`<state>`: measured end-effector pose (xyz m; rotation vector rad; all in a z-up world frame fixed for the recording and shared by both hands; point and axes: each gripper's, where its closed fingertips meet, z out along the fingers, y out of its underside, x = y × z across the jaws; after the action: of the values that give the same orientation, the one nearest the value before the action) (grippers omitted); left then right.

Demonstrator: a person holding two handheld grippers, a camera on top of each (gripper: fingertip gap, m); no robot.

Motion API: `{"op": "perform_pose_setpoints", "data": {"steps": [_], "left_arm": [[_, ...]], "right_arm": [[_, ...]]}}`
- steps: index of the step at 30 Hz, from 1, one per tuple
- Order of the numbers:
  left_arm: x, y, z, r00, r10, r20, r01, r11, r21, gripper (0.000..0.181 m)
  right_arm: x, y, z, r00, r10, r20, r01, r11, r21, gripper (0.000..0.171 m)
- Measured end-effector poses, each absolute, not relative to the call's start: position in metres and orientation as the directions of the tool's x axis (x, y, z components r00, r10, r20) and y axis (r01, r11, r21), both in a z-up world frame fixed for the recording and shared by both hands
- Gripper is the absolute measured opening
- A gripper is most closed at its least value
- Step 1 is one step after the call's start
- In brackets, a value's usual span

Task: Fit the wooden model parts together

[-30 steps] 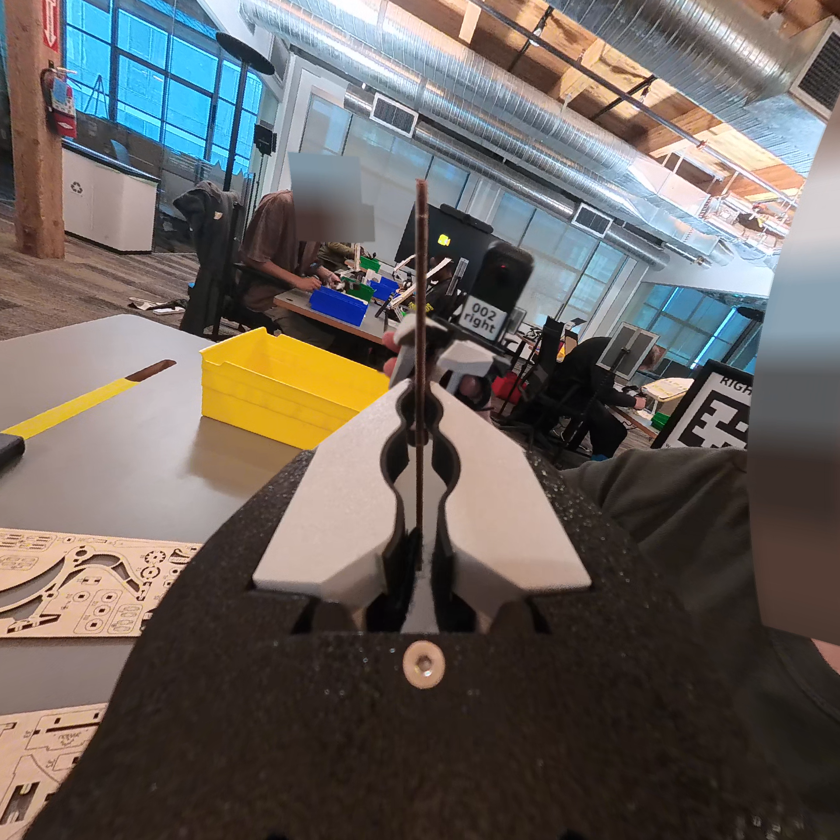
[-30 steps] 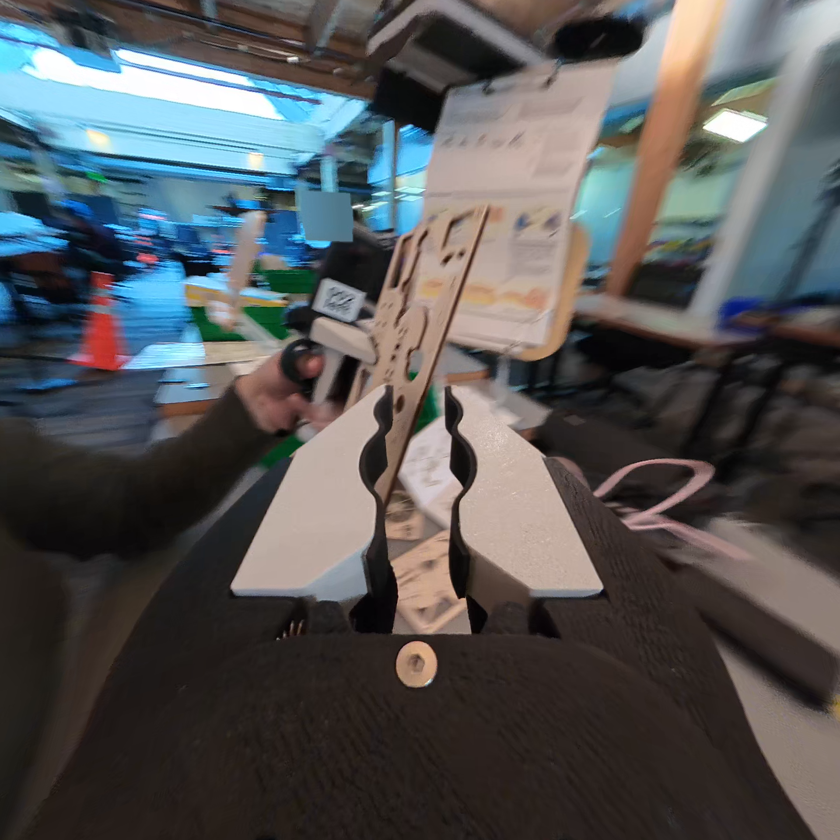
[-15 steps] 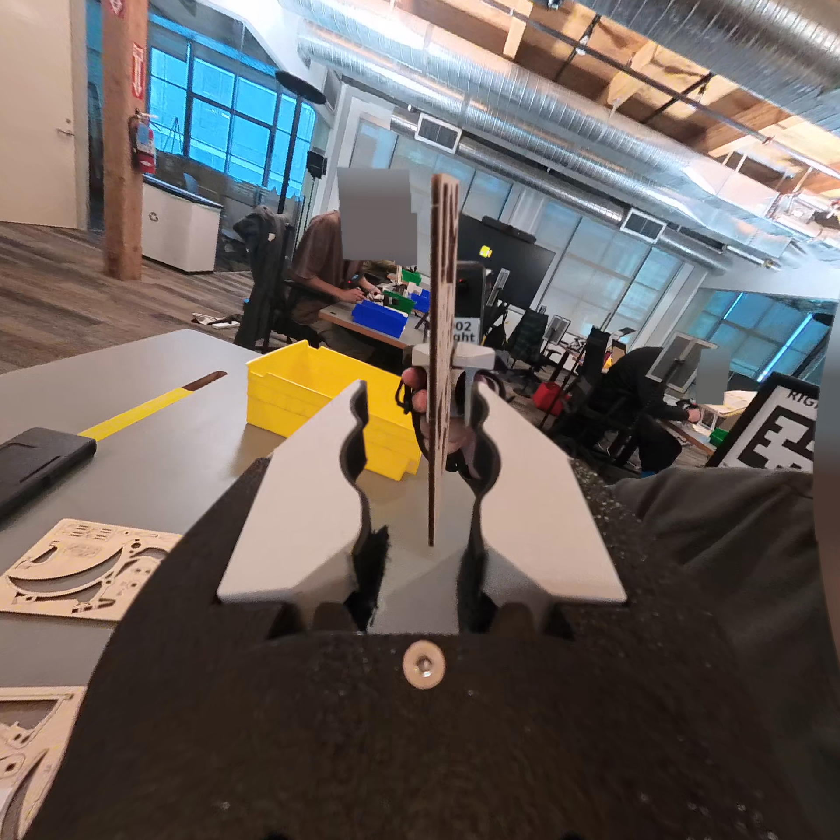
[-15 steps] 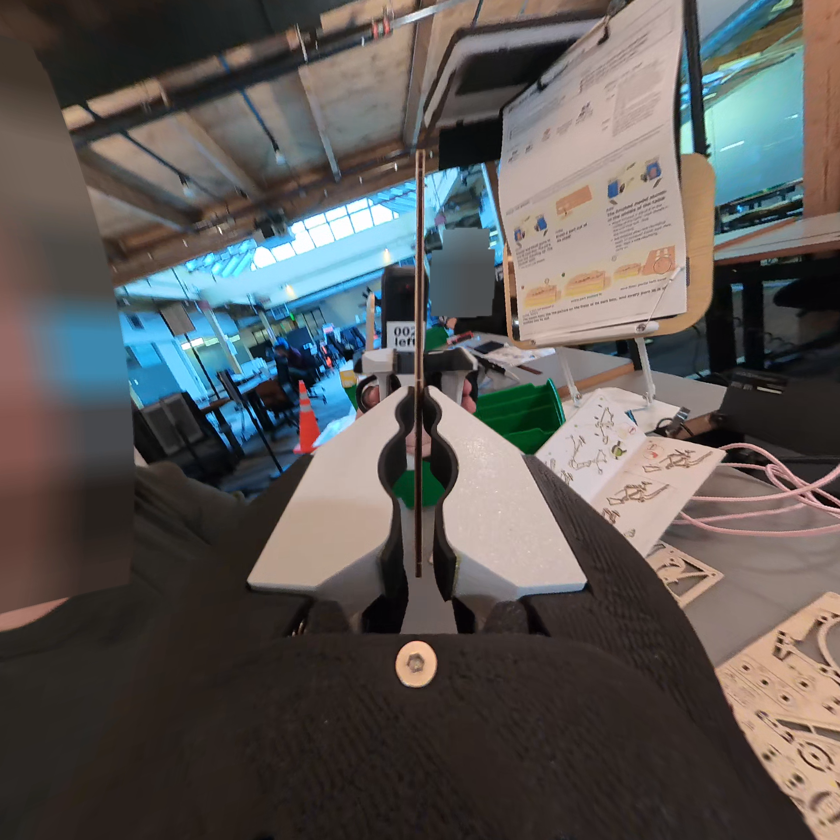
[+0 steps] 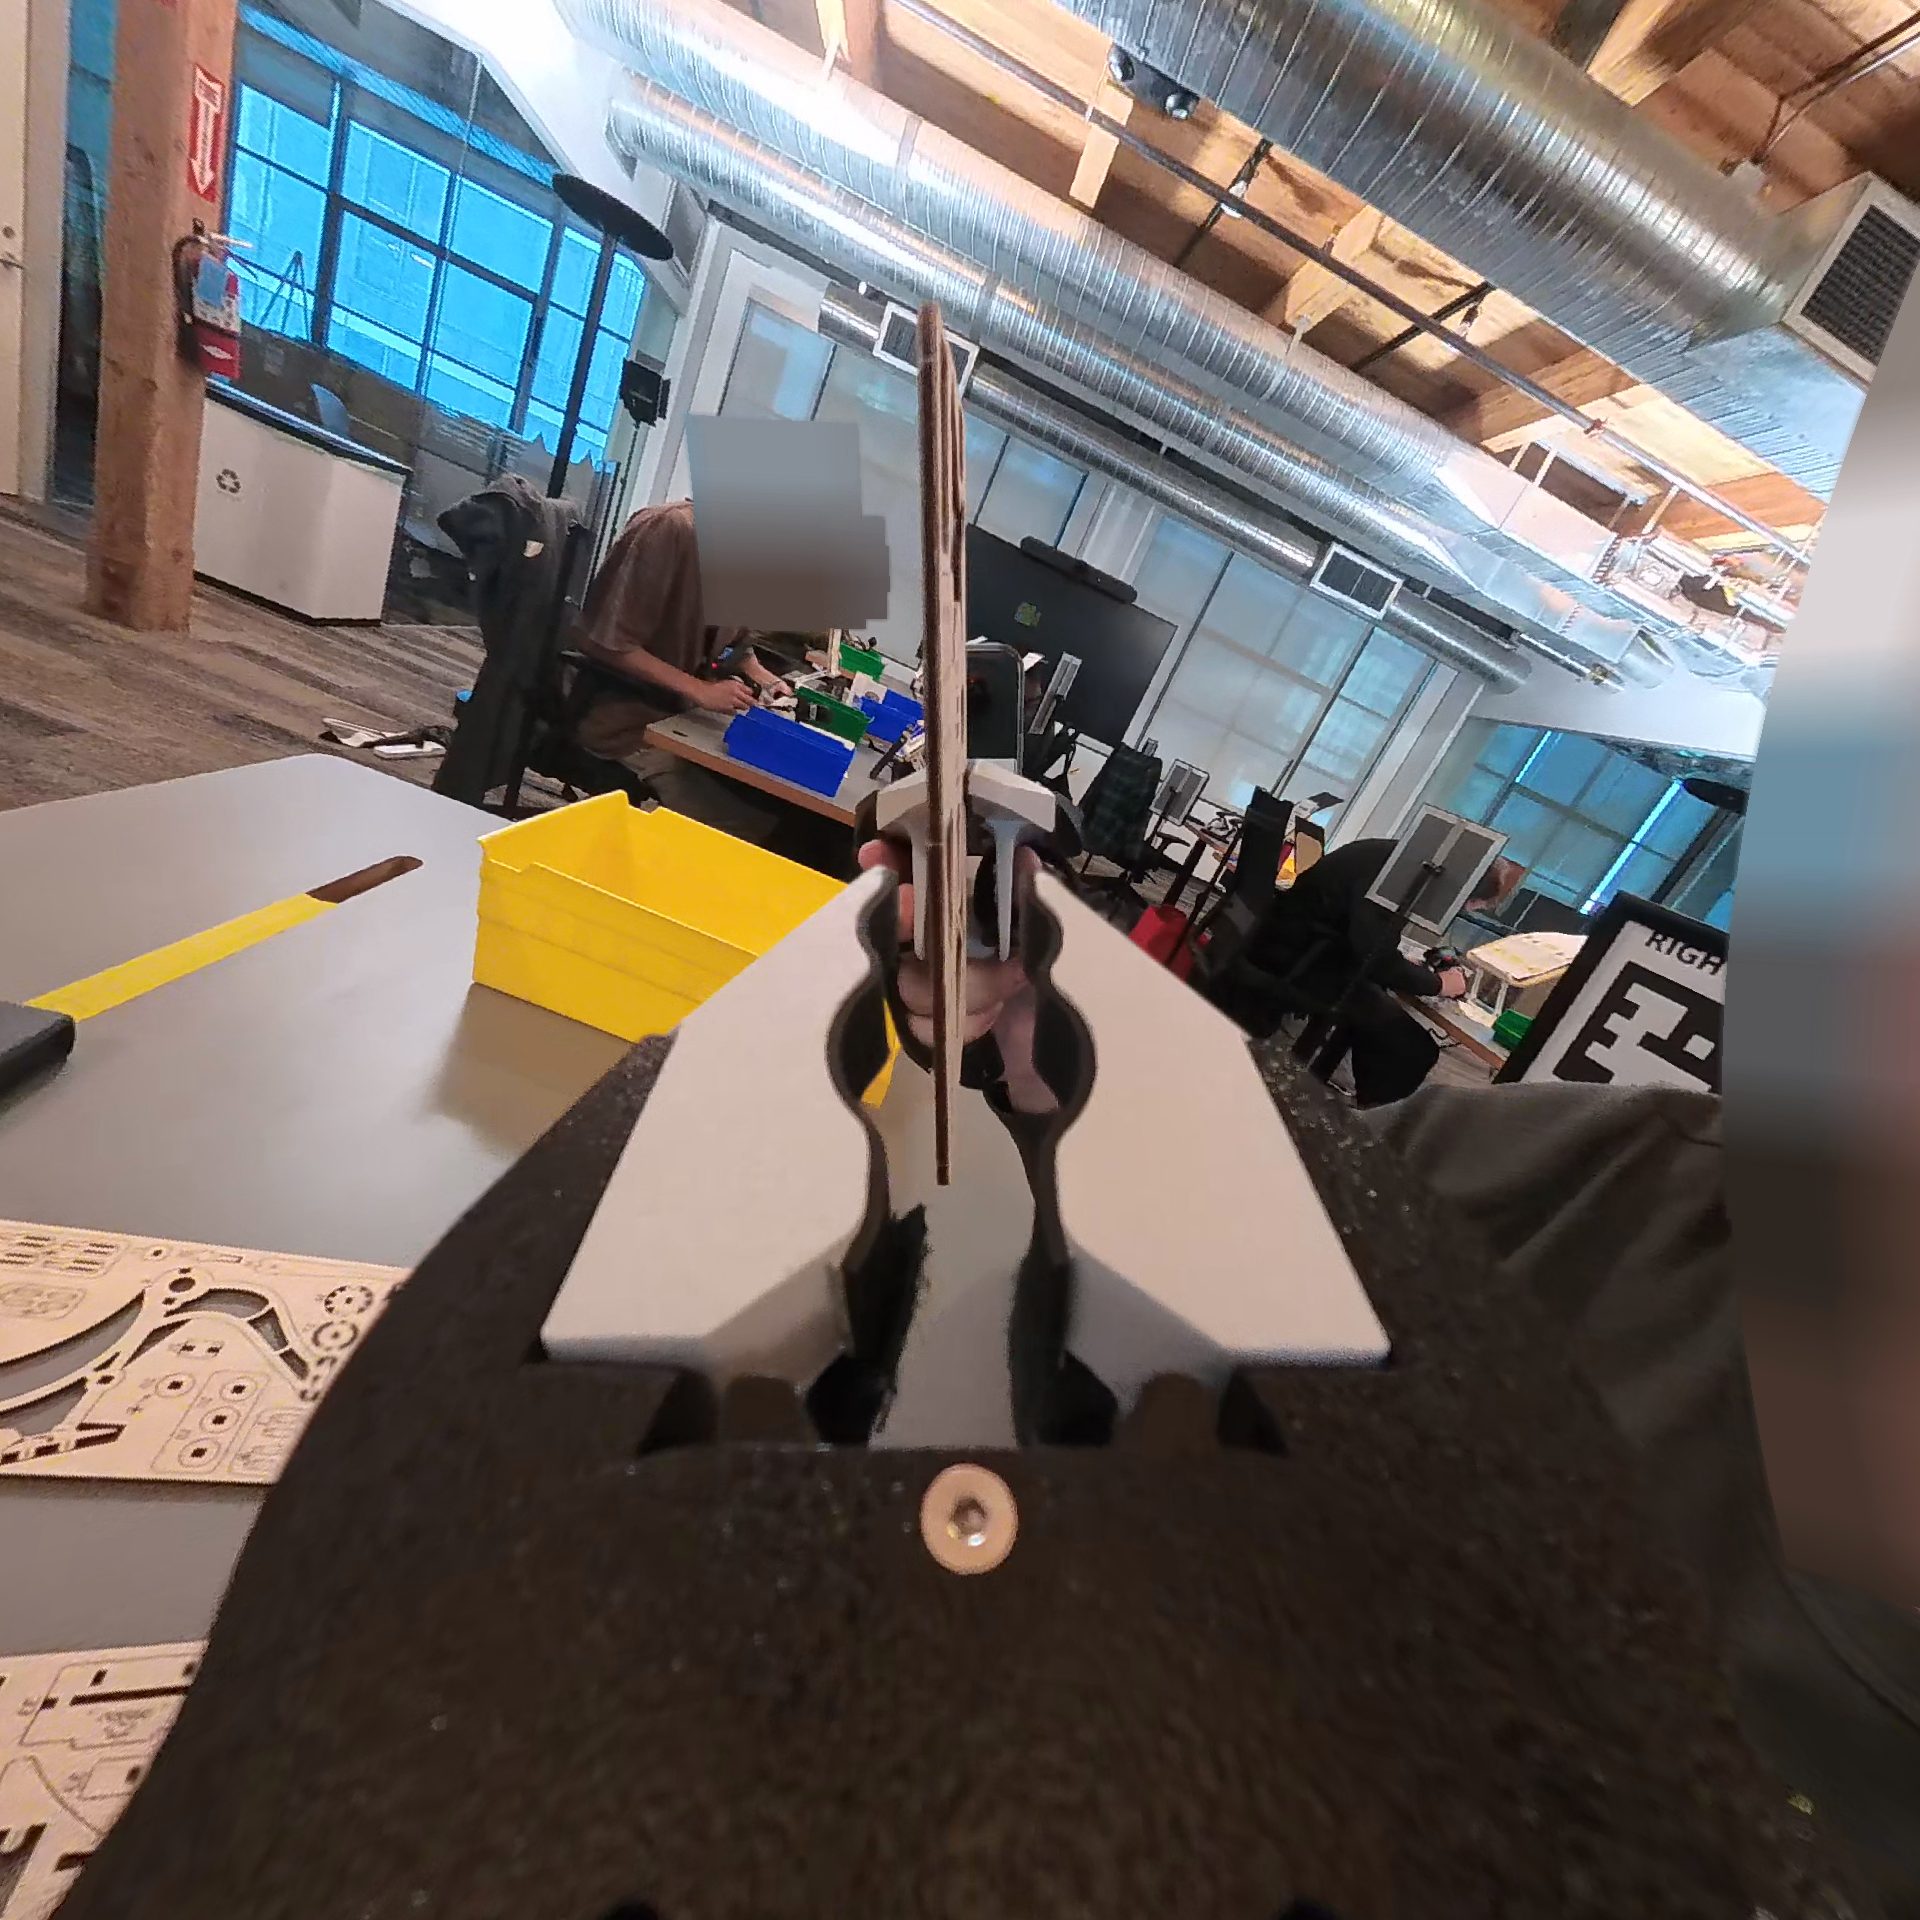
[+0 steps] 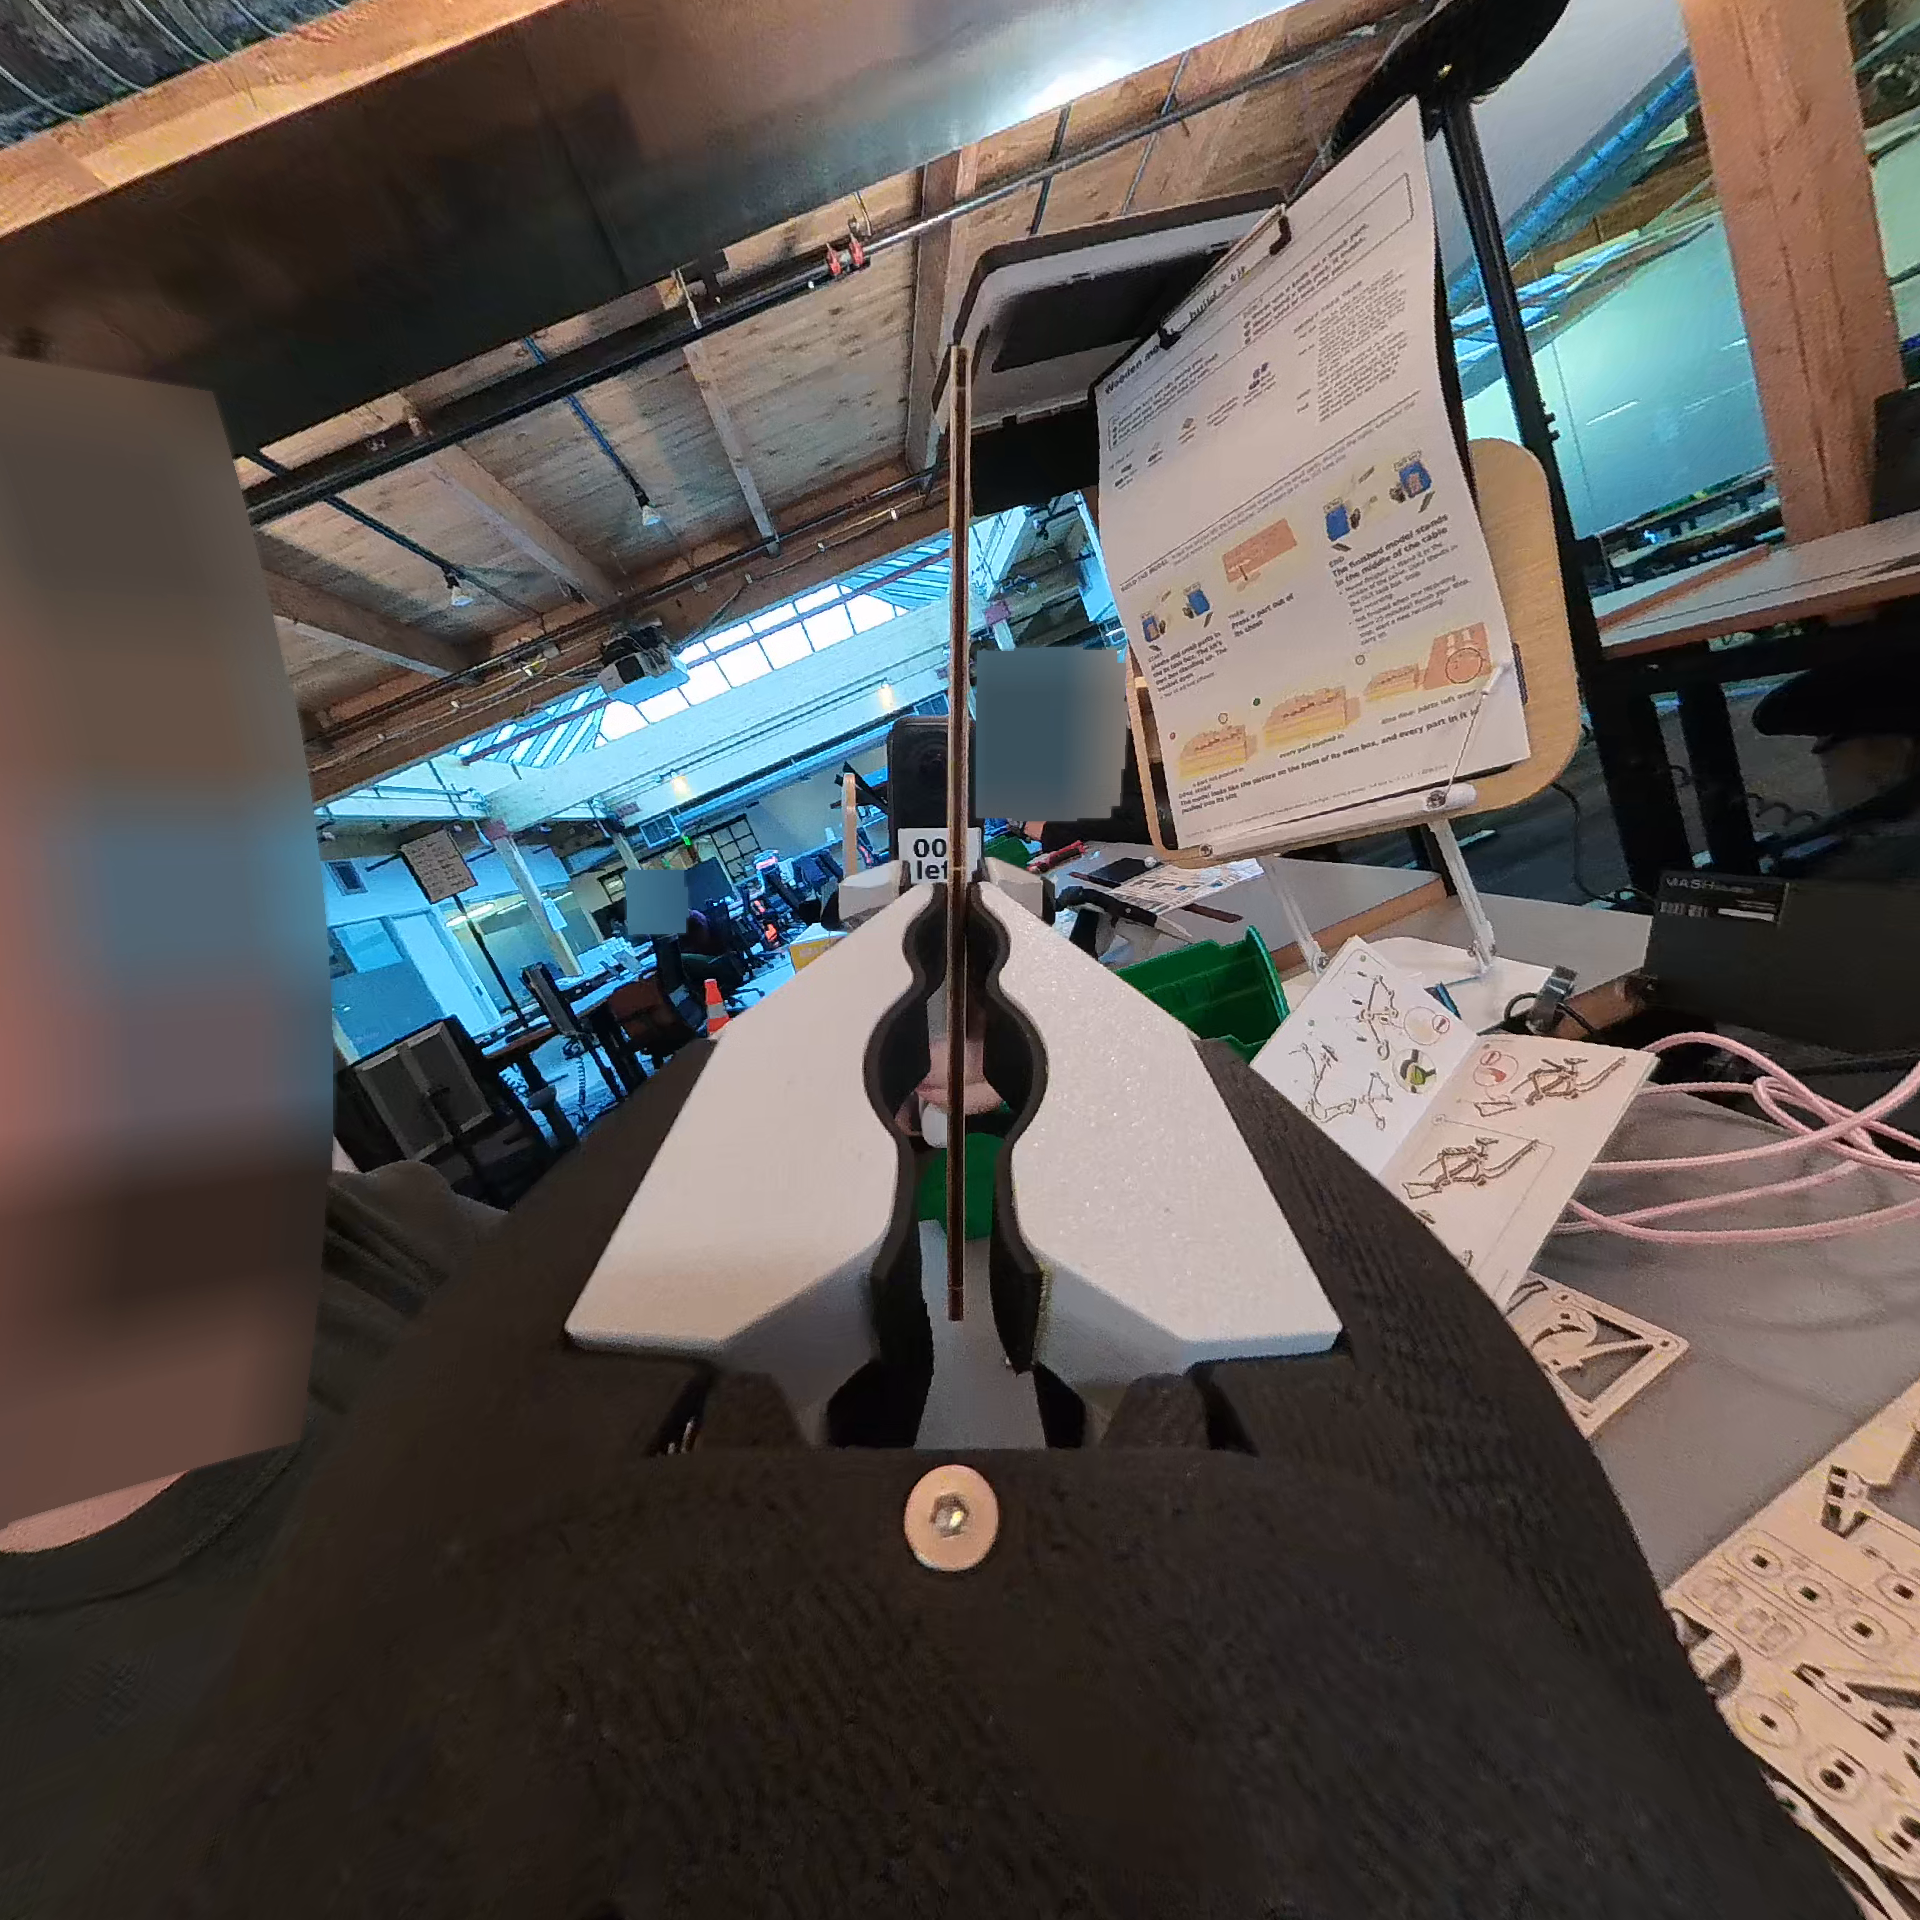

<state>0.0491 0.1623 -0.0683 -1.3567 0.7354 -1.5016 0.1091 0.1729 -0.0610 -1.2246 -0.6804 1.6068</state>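
A thin wooden model sheet (image 6: 958,623) stands upright and edge-on between the two grippers, which face each other. My right gripper (image 6: 958,902) is shut on its lower part. In the left wrist view the same sheet (image 5: 940,675) stands in the gap of my left gripper (image 5: 961,894), whose jaws are open and clear of it on both sides. The right gripper (image 5: 961,821) shows just beyond, clamped on the sheet, with a hand behind it. The left gripper's fingers (image 6: 1023,883) show behind the sheet in the right wrist view.
More wooden part sheets lie on the grey table (image 5: 260,1039), at the left (image 5: 156,1351) and the right (image 6: 1818,1621). A yellow bin (image 5: 623,904), a black phone (image 5: 26,1039), a green bin (image 6: 1205,987), an open booklet (image 6: 1455,1122), an instruction stand (image 6: 1299,582) and pink cables (image 6: 1766,1143) are around.
One second ago the left gripper held the sheet and the right was open. The right then shut on it and the left let go. The left jaws have since narrowed without touching it.
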Motion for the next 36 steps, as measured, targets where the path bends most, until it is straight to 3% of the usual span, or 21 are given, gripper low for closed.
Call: {"op": "perform_pose_setpoints", "data": {"steps": [23, 36], "left_arm": [[0.0579, 0.1573, -0.0754, 0.037, -0.918, 0.395, 0.199, -0.380, -0.903, 0.000], [0.0579, 0.1581, -0.0738, 0.042, -0.925, 0.377, 0.208, -0.361, -0.909, 0.000]], "right_arm": [[0.1052, 0.1694, -0.0621, -0.061, 0.909, -0.413, -0.352, -0.406, -0.843, 0.000], [0.1054, 0.1695, -0.0614, -0.049, 0.913, -0.404, -0.355, -0.394, -0.848, 0.000]]}}
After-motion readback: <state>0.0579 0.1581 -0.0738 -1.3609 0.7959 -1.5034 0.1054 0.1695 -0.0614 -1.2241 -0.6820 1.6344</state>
